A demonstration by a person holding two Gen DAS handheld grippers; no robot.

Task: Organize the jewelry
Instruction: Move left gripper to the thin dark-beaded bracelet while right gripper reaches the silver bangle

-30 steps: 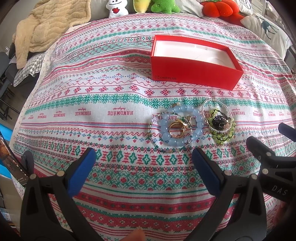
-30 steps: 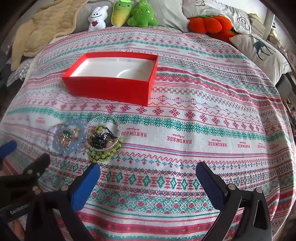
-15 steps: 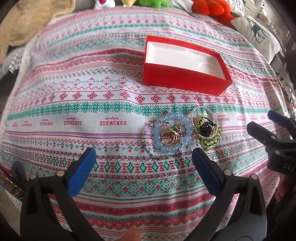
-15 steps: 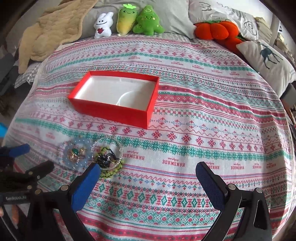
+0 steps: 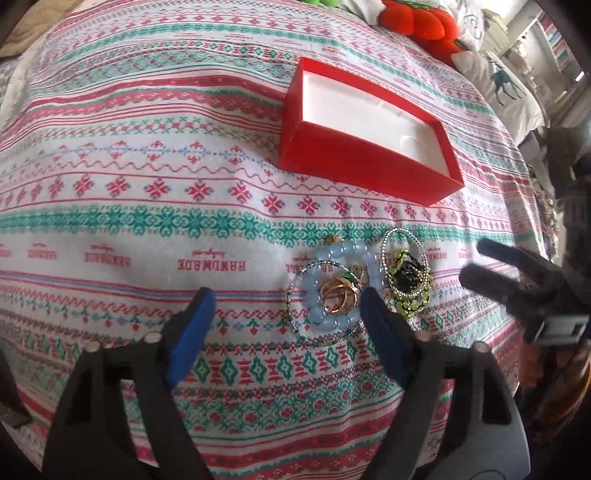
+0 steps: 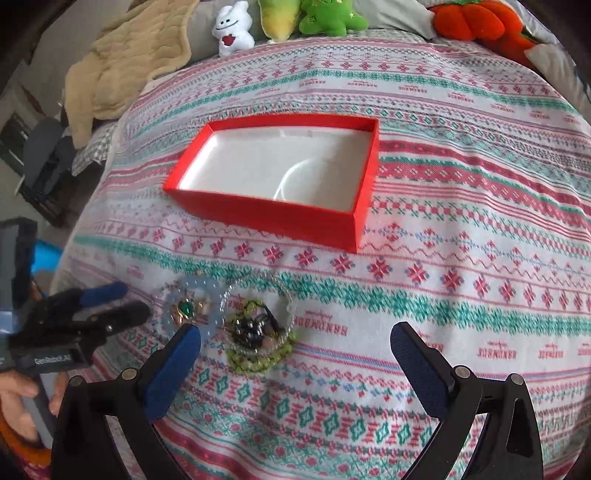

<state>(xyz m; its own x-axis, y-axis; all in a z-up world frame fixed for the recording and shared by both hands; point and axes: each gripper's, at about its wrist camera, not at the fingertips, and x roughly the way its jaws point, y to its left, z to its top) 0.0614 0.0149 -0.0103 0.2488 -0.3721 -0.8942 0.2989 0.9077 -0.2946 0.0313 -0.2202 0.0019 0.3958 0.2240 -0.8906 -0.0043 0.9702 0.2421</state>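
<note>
The left gripper (image 5: 284, 299) is seen with its blue pads closing, though nothing is pinched between them yet; only patterned cloth lies in the gap. Just off its right fingertip (image 5: 373, 306), the pale blue bead bracelet (image 5: 325, 317) is found, with gold rings (image 5: 340, 295) nested inside its loop and a thin beaded hoop laid around it. A little further right of that finger, a silver sparkly bangle (image 5: 404, 266) is seen, ringed over a green bead bracelet (image 5: 410, 302) and a dark tangled piece.

The right gripper (image 6: 295, 343) is held wide open and empty. Its left fingertip (image 6: 184, 343) is placed right at the near edge of the jewelry cluster, and the silver bangle with the green beads sits just inside that finger, on the gap's left side. The rest of the gap is filled only by the bedspread (image 6: 461, 295).

Beyond both sets of fingers, the red box (image 6: 273, 218) is seen open, its white inside bare, well apart from the jewelry. Further out still, plush toys (image 6: 232, 31) and a beige blanket (image 6: 122, 70) are lined up at the far edge of the bed.
</note>
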